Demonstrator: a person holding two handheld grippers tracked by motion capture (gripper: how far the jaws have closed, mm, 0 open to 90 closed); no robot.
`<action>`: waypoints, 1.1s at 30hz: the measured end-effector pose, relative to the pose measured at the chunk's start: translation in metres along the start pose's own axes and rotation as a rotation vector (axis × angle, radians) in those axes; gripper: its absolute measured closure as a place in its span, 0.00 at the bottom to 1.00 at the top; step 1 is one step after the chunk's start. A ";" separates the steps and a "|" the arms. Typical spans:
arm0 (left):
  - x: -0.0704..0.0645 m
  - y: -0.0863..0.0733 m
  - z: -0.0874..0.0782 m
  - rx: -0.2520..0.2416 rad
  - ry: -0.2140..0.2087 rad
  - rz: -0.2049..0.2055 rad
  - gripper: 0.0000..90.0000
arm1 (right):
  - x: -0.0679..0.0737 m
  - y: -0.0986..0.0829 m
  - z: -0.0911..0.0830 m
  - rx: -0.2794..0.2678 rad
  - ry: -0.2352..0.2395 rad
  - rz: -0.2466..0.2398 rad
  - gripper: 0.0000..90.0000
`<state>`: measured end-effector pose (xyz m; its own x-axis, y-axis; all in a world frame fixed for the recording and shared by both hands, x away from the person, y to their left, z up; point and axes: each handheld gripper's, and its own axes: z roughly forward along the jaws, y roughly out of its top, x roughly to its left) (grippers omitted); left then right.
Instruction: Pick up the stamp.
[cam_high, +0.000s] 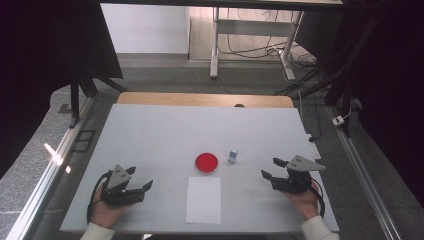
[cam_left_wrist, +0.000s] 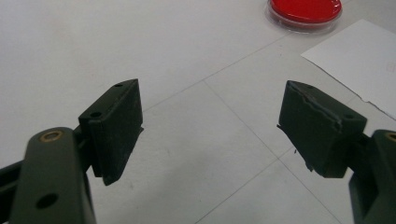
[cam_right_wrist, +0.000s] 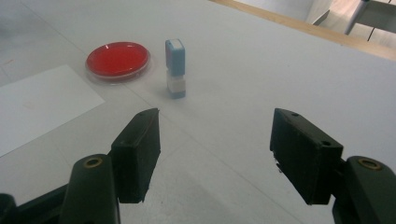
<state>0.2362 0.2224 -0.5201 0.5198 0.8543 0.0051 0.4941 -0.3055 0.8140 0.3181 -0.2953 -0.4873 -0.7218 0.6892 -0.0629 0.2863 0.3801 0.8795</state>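
Here the small blue-and-white stamp (cam_right_wrist: 175, 68) stands upright on the white desk (cam_high: 150, 135), its long axis vertical, ahead of the right gripper (cam_right_wrist: 215, 154) and a little to the left of that gripper's line of sight, with bare desk between them. Just beyond it on that same side sits the red ink dish (cam_right_wrist: 118, 59), near the stamp but not touching it, and nearer to the person lies the white sheet of paper (cam_right_wrist: 42, 105), flat, its far edge close to the dish. In the high view the right gripper (cam_high: 267, 169) is plainly the nearer of the two to the stamp (cam_high: 233, 155), which lies forward and inward of it; the left gripper (cam_high: 140, 177) rests well apart, on the other side of the paper (cam_high: 204, 199). Both grippers have their jaws spread wide and hold nothing. Judging from this, the right hand is better placed to reach forward and close on the stamp's upright body from its sides. The left gripper (cam_left_wrist: 210, 126) points toward the dish (cam_left_wrist: 304, 11) and the paper's corner (cam_left_wrist: 359, 60).
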 end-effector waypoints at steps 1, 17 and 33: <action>0.000 0.000 0.000 -0.001 0.000 -0.002 0.24 | 0.001 0.003 0.000 -0.001 -0.002 -0.003 0.37; -0.006 0.004 0.009 0.020 -0.006 0.012 0.24 | 0.007 0.039 0.011 0.008 0.040 -0.052 0.37; -0.007 0.004 0.010 0.026 0.000 0.009 0.24 | 0.003 0.070 0.027 0.052 0.096 -0.063 0.37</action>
<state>0.2420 0.2110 -0.5225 0.5240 0.8516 0.0126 0.5073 -0.3239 0.7986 0.3524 -0.2501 -0.4388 -0.7955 0.6020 -0.0693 0.2695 0.4540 0.8493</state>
